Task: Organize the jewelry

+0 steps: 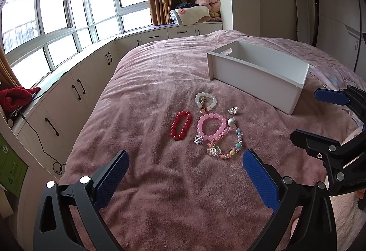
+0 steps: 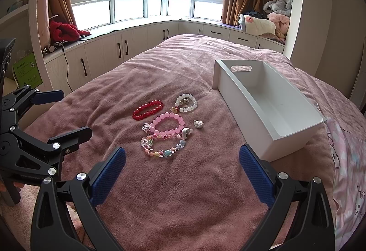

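Both hand-held grippers point(image 1: 185, 176) point(image 2: 181, 173) wide open, empty

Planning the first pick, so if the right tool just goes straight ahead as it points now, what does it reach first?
Probably the multicolored bead bracelet, lying nearest ahead of the open right tool on the pink blanket. Only bare blanket lies before it, though depth is uncertain.

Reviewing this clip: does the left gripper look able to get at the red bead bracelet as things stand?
Probably yes. The left gripper is open and holds nothing, and the red bead bracelet lies flat on the pink blanket ahead of its fingers, at the cluster's left edge, apart from the pink bead bracelet. Nothing lies between.
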`<state>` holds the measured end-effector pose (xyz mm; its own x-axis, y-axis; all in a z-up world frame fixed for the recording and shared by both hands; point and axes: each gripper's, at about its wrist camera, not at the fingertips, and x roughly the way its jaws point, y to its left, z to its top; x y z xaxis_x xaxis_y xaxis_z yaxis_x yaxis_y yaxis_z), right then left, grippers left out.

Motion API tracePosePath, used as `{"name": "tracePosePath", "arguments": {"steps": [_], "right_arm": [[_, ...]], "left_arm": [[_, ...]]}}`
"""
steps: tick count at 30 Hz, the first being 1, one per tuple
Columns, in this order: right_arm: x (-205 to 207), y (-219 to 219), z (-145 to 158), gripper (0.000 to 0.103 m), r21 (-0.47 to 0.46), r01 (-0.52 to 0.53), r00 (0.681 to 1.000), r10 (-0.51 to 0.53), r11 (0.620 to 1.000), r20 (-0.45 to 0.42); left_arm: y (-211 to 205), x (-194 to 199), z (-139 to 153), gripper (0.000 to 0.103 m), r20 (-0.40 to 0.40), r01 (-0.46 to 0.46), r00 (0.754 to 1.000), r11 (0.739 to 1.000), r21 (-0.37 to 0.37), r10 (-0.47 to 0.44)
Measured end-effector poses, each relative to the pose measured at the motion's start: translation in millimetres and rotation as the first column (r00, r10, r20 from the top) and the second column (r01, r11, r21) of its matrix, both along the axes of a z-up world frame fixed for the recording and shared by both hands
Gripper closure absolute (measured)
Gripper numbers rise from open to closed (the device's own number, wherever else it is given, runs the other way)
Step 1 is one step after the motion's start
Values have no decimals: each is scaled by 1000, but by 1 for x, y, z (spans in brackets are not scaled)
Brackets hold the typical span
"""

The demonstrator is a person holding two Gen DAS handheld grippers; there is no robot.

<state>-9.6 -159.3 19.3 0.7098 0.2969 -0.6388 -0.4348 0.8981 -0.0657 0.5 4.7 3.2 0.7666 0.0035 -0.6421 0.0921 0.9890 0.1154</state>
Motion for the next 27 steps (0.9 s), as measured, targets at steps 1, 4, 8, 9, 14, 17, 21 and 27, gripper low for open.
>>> {"name": "tracePosePath", "arguments": {"steps": [1, 4, 8, 9, 14, 17, 21, 27], "right_arm": [[0, 0, 0, 5, 0, 0, 1000, 0, 1000, 0], [1, 0, 0, 5, 0, 1, 1000, -1, 1000, -1], [0, -1, 0, 5, 1, 0, 1000, 0, 1000, 0], [1, -1, 0, 5, 1, 1, 1000, -1, 1000, 0], [1, 0, 0, 5, 0, 0, 1000, 0, 1000, -1], [0, -1, 0, 5, 1, 0, 1000, 0, 1000, 0], [0, 0, 1, 5, 0, -1, 1000, 1, 1000, -1], [2, 3, -3, 5, -13, -5, 1000, 5, 1000, -7]], "left_arm": [[0, 0, 0, 2, 0, 0, 1000, 1000, 0, 0], [0, 0, 0, 2, -2, -1, 1000, 1000, 1, 1], [0, 0, 0, 2, -1, 0, 1000, 1000, 1, 0], [0, 0, 0, 2, -1, 0, 1000, 1000, 1, 0], [0, 0, 0, 2, 0, -1, 1000, 1000, 0, 1], [0, 0, 0, 2, 0, -1, 1000, 1000, 1, 1], [0, -1, 0, 2, 0, 0, 1000, 1000, 0, 0], [0, -1, -1, 2, -6, -3, 1000, 1000, -1, 3]]}}
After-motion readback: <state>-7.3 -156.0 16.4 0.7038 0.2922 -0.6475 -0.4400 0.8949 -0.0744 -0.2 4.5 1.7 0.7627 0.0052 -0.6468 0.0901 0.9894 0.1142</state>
